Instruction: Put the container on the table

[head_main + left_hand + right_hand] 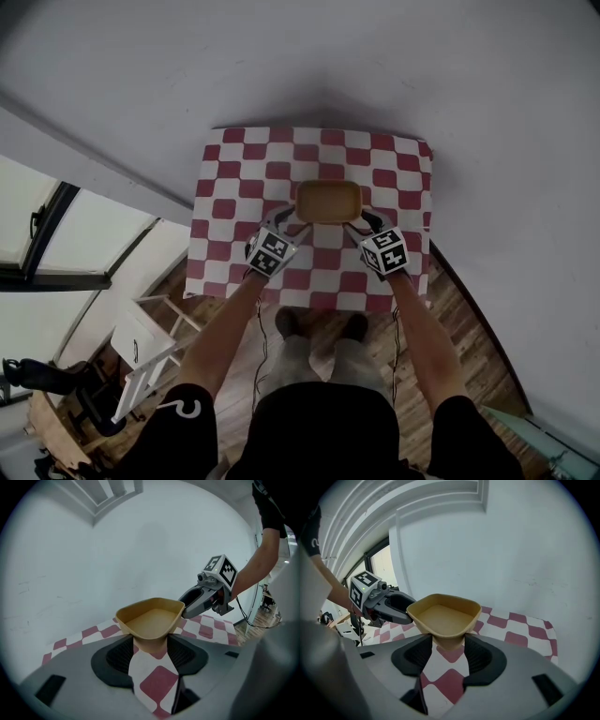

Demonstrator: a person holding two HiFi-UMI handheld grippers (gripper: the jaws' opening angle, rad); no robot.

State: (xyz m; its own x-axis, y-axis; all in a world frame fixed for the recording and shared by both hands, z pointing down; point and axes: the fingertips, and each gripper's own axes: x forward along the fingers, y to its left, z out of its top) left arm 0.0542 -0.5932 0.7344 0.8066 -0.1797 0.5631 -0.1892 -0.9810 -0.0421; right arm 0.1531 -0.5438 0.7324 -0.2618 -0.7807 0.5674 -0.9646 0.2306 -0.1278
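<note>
White walls all round; desk point(225, 187) under a red-and-white check cloth, set against the wall. Container point(329, 201): tan, shallow, empty, over mid-desk, long axis running left-right across the person. Left gripper point(281, 223) fingers pinch its near-left corner and right gripper point(367, 221) fingers pinch its near-right corner, so it is held equally by both. Arms stretched forward, grippers angled down and converging. Cannot tell if the base touches the cloth; judged just above. Next move needs a level descent, both ends together.
</note>
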